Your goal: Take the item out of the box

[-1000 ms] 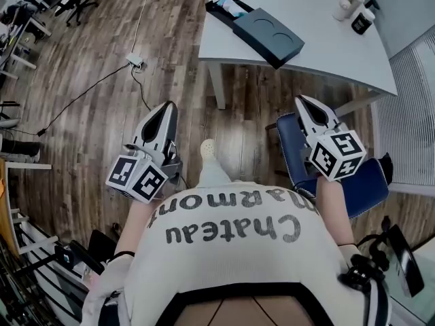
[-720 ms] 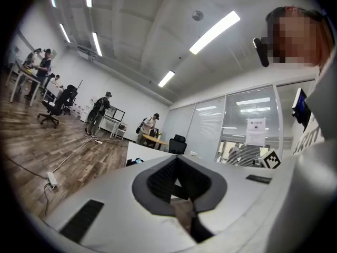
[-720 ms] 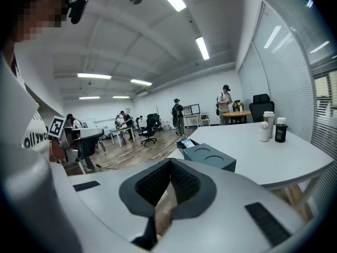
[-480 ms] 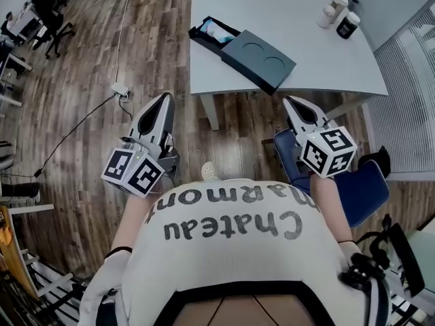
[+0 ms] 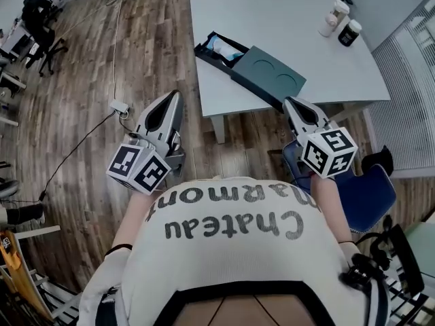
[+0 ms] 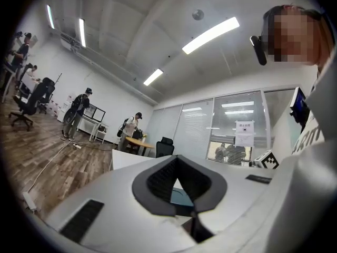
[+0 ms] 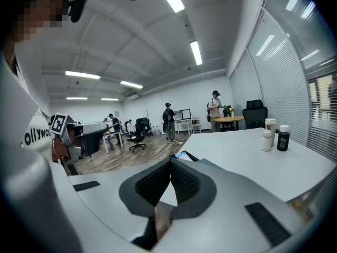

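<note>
Wood planks in mixed browns covered the floor (image 5: 81,80) in the head view, with a white power strip (image 5: 120,106) and its thin cable lying on them. A smooth white table (image 5: 272,19) stood ahead. Near its front edge lay the box (image 5: 268,77), a flat dark grey-blue case with two round hollows in its opened lid. The item (image 5: 221,46), pale blue, sat inside the black tray half. Two small bottles (image 5: 332,17) stood well apart from it at the far right. A blue padded chair (image 5: 367,195) sat below the right gripper (image 5: 291,104). The left gripper (image 5: 175,97) hung over the floor, short of the table. Both were grey, tapered shells carrying marker cubes (image 5: 138,168).

Long strip lights (image 6: 210,35) crossed a pale ceiling in the left gripper view, above glass partitions with blinds and several standing people. The left gripper (image 6: 177,158) had its ribbed black pads pressed tip to tip with nothing between them. A sliver of the box (image 6: 180,196) showed through the gap below the tips.

Open office space filled the right gripper view, with a round wooden table (image 7: 229,119) far back. The right gripper (image 7: 171,161) was likewise closed and empty. The box (image 7: 182,155) lay just beyond its tips on the white table (image 7: 253,162), untouched, and the bottles (image 7: 269,135) stood to the right.
</note>
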### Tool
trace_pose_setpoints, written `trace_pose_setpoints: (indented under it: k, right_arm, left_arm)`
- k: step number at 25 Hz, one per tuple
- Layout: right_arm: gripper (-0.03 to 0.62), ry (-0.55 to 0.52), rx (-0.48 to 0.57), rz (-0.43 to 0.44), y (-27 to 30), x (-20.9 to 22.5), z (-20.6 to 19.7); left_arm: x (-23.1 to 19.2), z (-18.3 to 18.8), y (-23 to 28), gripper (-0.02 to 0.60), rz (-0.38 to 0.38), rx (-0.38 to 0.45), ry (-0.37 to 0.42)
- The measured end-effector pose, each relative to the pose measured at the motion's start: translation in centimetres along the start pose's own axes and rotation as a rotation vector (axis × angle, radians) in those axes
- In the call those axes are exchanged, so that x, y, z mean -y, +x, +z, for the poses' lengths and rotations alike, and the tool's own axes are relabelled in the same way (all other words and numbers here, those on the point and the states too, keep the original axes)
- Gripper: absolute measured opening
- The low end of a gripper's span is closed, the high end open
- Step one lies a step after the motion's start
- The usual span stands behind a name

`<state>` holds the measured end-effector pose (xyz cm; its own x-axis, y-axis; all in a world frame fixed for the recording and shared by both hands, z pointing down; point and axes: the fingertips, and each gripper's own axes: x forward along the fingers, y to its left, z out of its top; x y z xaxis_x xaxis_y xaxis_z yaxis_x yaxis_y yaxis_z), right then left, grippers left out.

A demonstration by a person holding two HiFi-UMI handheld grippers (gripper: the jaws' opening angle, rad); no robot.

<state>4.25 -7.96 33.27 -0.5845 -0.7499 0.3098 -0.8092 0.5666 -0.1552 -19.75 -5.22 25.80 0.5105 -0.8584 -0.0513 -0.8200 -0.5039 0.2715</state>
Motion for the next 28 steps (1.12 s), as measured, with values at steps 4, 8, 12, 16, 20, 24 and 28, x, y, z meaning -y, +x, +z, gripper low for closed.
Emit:
trace_pose_setpoints:
  k: [4, 8, 12, 16, 20, 24, 28]
  right_arm:
    - [-0.002, 0.011, 0.005, -0.028, 1.7, -0.5, 0.1]
    - [-0.002, 0.009, -0.019, -0.040, 3.2, -1.0, -0.3]
    - [-0.002, 0.006, -0.075, -0.027, 4.4, -1.5, -1.3]
    - [-0.002, -0.009, -0.101, -0.014, 6.2, -1.4, -1.5]
    - [-0.002, -0.022, -0.096, -0.007, 7.7, 0.0, -1.0]
    - [-0.002, -0.011, -0.070, 0.007, 9.4, 2.3, 0.7]
    - [-0.002, -0.027, -0.044, 0.034, 11.8, 4.5, 2.8]
  left_arm:
    - [-1.7, 0.2, 1.0, -0.002, -0.045, -0.013, -0.001]
    - [-3.0, -0.4, 1.8, -0.002, -0.074, -0.041, -0.012]
    - [-3.6, -1.9, 2.3, -0.002, -0.102, -0.082, -0.046]
    - [-4.2, -3.2, 3.4, -0.002, -0.109, -0.116, -0.050]
    - [-5.5, -3.7, 5.0, -0.002, -0.087, -0.119, -0.071]
    - [-6.3, -2.5, 7.4, -0.002, -0.068, -0.096, -0.078]
    - [-7.2, -1.6, 10.0, -0.002, -0.040, -0.080, -0.055]
